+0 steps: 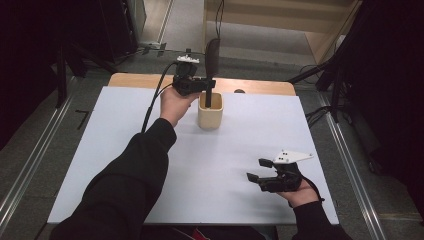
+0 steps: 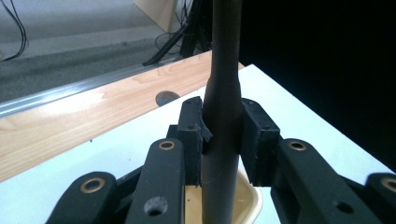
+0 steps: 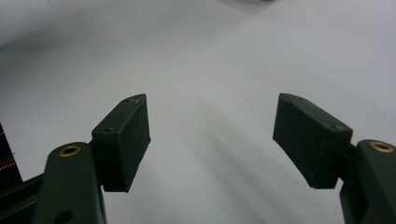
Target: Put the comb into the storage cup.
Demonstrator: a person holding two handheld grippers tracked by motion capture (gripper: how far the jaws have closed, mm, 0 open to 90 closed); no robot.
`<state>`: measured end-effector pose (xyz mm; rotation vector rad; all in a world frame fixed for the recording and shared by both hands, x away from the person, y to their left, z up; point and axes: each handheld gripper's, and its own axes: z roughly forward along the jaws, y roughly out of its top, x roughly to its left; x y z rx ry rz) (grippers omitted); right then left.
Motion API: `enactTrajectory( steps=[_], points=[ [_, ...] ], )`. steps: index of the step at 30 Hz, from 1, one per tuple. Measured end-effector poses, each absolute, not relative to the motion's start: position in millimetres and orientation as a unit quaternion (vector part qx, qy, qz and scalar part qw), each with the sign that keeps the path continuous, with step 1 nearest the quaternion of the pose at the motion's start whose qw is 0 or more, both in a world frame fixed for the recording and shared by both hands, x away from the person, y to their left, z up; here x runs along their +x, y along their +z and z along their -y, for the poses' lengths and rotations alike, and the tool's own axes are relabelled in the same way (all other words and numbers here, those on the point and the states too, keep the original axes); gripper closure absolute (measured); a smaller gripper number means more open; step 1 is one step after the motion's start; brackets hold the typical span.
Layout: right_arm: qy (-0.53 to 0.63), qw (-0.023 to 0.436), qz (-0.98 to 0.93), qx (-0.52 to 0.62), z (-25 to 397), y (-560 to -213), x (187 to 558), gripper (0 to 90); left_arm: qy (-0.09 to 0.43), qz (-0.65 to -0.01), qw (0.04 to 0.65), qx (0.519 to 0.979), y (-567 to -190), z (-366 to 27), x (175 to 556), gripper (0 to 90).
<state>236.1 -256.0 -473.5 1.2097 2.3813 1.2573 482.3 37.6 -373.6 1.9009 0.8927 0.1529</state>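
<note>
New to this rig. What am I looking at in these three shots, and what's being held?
No robot here: a person holds a two-jaw hand gripper in each hand. The high view looks down on a white table from the person's side. The other two views come from cameras riding on the grippers. The left gripper is shut on the handle of a dark utensil, which stands upright in a cream holder. The left gripper view shows both pads pressed against that handle. The right gripper is open, holding nothing, low near the table's right edge.
</note>
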Motion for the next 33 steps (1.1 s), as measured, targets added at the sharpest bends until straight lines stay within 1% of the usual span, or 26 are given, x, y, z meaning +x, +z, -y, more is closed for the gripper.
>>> enactTrajectory(
  steps=[9,33],
  points=[
    [0.422,0.097,-0.804,0.406,255.9,-473.8,236.4,25.5,0.06,-0.372,0.483,0.791,-385.6,-39.5,483.5,72.7],
    [0.418,0.097,-0.807,0.406,255.2,-474.1,236.8,25.5,0.057,-0.371,0.477,0.794,-404.0,-40.1,482.0,72.5]
  ],
)
